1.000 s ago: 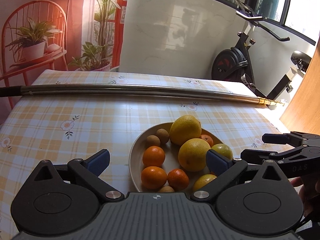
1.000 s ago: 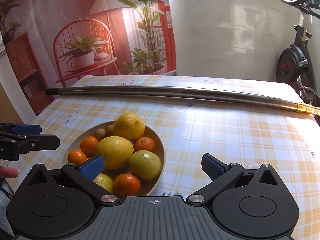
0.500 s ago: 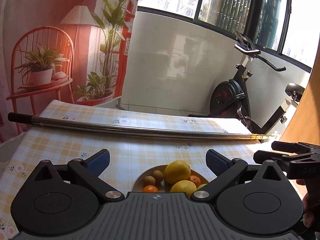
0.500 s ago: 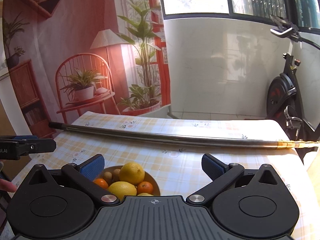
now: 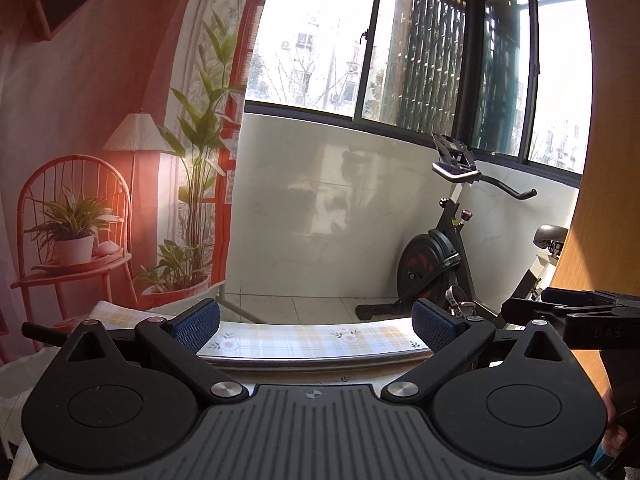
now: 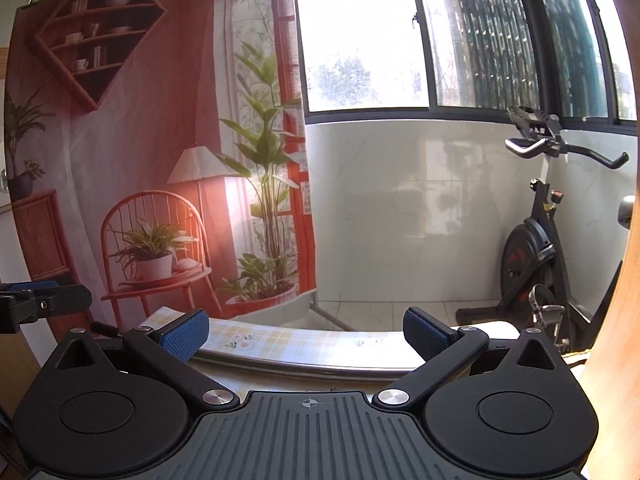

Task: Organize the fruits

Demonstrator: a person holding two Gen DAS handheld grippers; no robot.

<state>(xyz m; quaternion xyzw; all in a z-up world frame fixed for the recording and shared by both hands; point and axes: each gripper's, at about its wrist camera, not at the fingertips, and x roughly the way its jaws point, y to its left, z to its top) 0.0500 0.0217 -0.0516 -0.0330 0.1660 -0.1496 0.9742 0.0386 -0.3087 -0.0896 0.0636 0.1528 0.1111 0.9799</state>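
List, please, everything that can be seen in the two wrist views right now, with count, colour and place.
Tablecloth: one, yellow check with flowers, on the table ahead of both grippers.
Metal pole: one, silver, lying across the table.
Printed backdrop: one, reddish, showing a chair, lamp and plants, hanging at the left.
Exercise bike: one, black, on the floor at the right, by the white wall.
Windows: dark-framed, above the white wall.
Fruit, bowl: none in view.
Left gripper: black, blue pads, fingers open, empty.
Right gripper: black, blue pads, fingers open, empty.
Hand: part of one, lower right edge of the left view.
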